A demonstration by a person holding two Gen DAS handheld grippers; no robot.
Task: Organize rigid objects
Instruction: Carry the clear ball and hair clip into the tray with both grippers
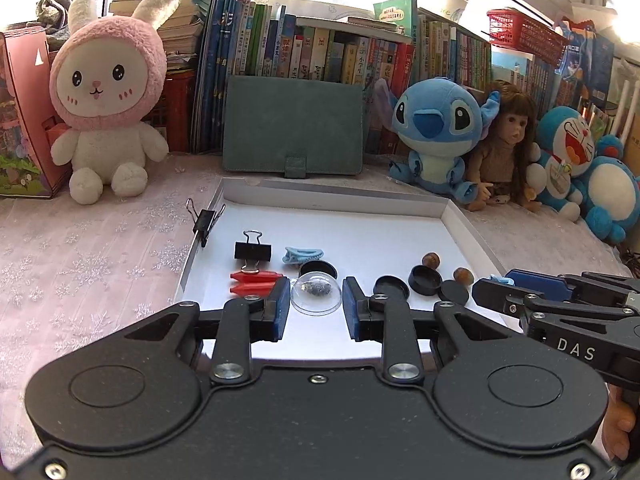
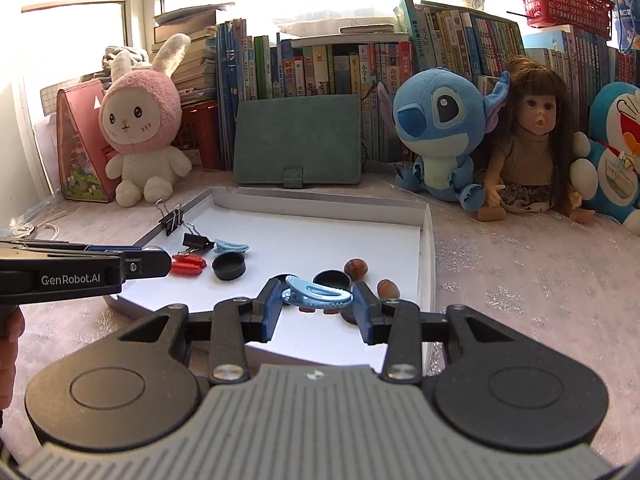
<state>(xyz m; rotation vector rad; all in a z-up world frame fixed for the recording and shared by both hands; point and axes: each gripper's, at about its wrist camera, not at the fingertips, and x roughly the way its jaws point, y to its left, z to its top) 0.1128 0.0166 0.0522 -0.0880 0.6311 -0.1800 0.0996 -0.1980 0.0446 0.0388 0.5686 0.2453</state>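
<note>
A light-blue hair clip [image 2: 318, 295] sits clamped in the right hand-held gripper [image 2: 317, 307] above the white tray [image 2: 427, 240]. The left hand-held gripper [image 1: 316, 307] pinches a clear dome [image 1: 316, 293] over the tray, near red clips [image 1: 253, 283] and black caps [image 1: 425, 280].

Both wrist views look forward and downward along their own fingers, close above the near edge of the white tray [image 1: 472, 236], toward the bookshelf [image 2: 320, 68]. Each shows the other gripper at its side margin; tray contents overlap, though fisheye distortion blurs margins.
</note>
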